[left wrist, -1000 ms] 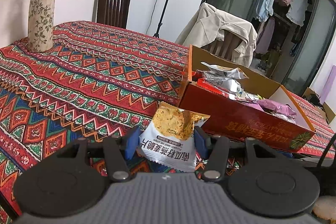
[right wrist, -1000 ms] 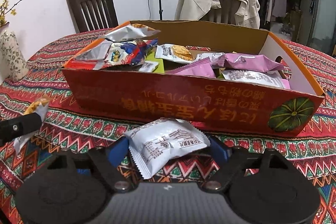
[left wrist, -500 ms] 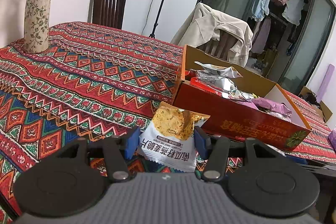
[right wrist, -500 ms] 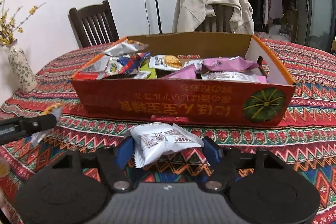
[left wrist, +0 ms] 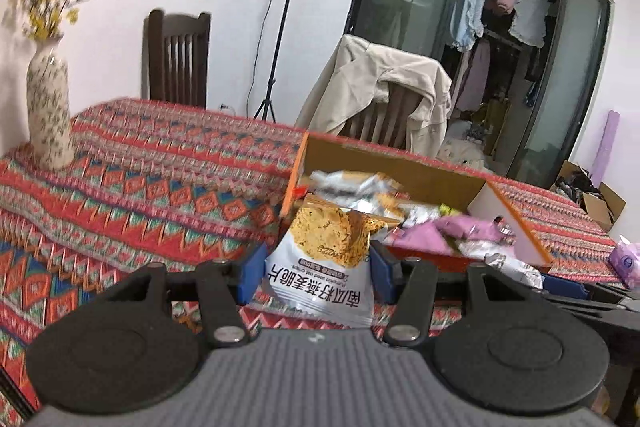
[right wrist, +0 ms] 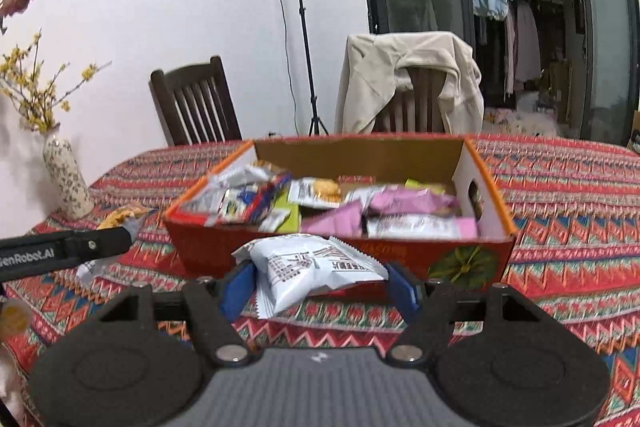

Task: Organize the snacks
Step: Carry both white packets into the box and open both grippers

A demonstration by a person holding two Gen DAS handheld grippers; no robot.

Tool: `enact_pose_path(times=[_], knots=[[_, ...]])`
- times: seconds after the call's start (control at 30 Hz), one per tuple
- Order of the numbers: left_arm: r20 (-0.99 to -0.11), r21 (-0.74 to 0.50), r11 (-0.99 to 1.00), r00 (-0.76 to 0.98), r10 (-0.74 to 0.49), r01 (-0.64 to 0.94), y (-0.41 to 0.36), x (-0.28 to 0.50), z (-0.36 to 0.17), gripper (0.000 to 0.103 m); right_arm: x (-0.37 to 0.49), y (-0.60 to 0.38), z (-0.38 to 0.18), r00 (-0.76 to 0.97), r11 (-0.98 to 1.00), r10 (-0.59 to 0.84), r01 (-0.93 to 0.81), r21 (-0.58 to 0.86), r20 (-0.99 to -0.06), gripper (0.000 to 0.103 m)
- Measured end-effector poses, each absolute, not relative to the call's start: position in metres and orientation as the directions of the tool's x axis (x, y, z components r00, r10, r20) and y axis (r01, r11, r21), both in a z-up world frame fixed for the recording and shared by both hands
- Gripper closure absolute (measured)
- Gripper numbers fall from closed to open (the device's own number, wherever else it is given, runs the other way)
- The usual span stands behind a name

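My left gripper (left wrist: 318,273) is shut on a white oat crisp packet (left wrist: 324,263) with a golden biscuit picture, held above the table just short of the box's left end. My right gripper (right wrist: 318,285) is shut on a white snack packet (right wrist: 312,267), held in front of the box's near wall. The red and orange cardboard box (right wrist: 492,195) stands on the table, full of several snack packets, pink, silver and blue; it also shows in the left wrist view (left wrist: 516,223). The left gripper (right wrist: 64,251) shows at the left of the right wrist view.
A patterned red tablecloth (right wrist: 580,211) covers the table. A flowered vase (left wrist: 50,115) with yellow blossoms stands at the far left. A dark wooden chair (right wrist: 196,107) and a chair draped with a beige jacket (right wrist: 412,79) stand behind the table. A purple packet (left wrist: 624,261) lies at the right.
Both grippers have risen with their packets, so the box's inside now shows more from above. The left gripper has moved closer to the box's left end.
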State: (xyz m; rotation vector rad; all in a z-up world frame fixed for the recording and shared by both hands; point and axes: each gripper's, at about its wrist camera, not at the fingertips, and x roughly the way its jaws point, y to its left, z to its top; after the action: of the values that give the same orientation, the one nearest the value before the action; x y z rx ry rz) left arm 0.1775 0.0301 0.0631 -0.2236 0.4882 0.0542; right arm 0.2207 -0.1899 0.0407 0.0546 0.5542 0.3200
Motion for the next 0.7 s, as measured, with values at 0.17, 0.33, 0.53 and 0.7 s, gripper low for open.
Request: enact_pose_path(times=[0.17,0.33,0.53,0.7], knots=[[-0.435,-0.173,0.981,0.901,0.004,-0.088,0.010,0.190,0.085,0.047,0.237,-0.201,0.051,0.824,0.954,0.299,-0.264,0.140,-0.482,0.033],[-0.421,-0.146,0.987,0.907,0.001,-0.069,-0.011,0.218,0.101,0.047,0.257,-0.209,0.059,0.842,0.961,0.276,-0.241,0.135,-0.463,0.033],[-0.415,-0.142,0.987,0.910,0.009,-0.074,-0.024,0.259,0.104,0.047,0.287,-0.212,0.063,0.864,0.969,0.246,-0.213,0.123,-0.439,0.033],[-0.430,-0.122,0.989,0.903,0.020,-0.080,-0.032,0.293,0.092,0.046,0.315,-0.210,0.054,0.871,0.978,0.210,-0.185,0.099,-0.445,0.032]])
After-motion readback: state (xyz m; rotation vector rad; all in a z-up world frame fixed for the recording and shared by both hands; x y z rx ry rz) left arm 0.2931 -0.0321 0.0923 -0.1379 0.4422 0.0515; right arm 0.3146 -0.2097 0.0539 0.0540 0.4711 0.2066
